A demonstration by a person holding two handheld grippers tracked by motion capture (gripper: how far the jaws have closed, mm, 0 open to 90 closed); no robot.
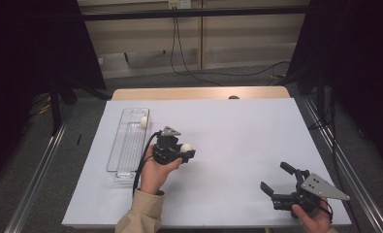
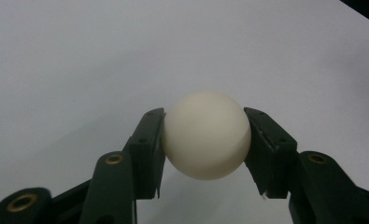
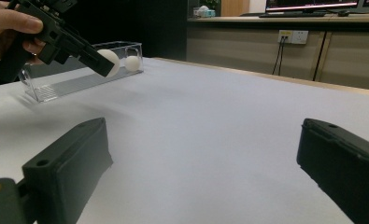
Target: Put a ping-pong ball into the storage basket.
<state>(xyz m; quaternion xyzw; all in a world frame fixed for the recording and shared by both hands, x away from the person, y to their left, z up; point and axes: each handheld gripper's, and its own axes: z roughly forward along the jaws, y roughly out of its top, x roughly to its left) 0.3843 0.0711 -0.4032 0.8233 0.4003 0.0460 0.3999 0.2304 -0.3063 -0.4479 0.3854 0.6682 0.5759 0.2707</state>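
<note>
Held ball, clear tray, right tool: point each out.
held ball (image 2: 205,135), left gripper view, front face.
clear tray (image 1: 126,150), high view, ribbed floor.
right tool (image 1: 275,180), high view, gap between open jaws.

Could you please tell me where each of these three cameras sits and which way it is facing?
High view: above the person's side, looking forward and down on the table; both hands show.
Left gripper view: on the left gripper, looking along its jaws at the clamped white ball.
Right gripper view: on the right gripper, looking low across the table toward the clear tray; open jaws show.
All three share the held ball.
</note>
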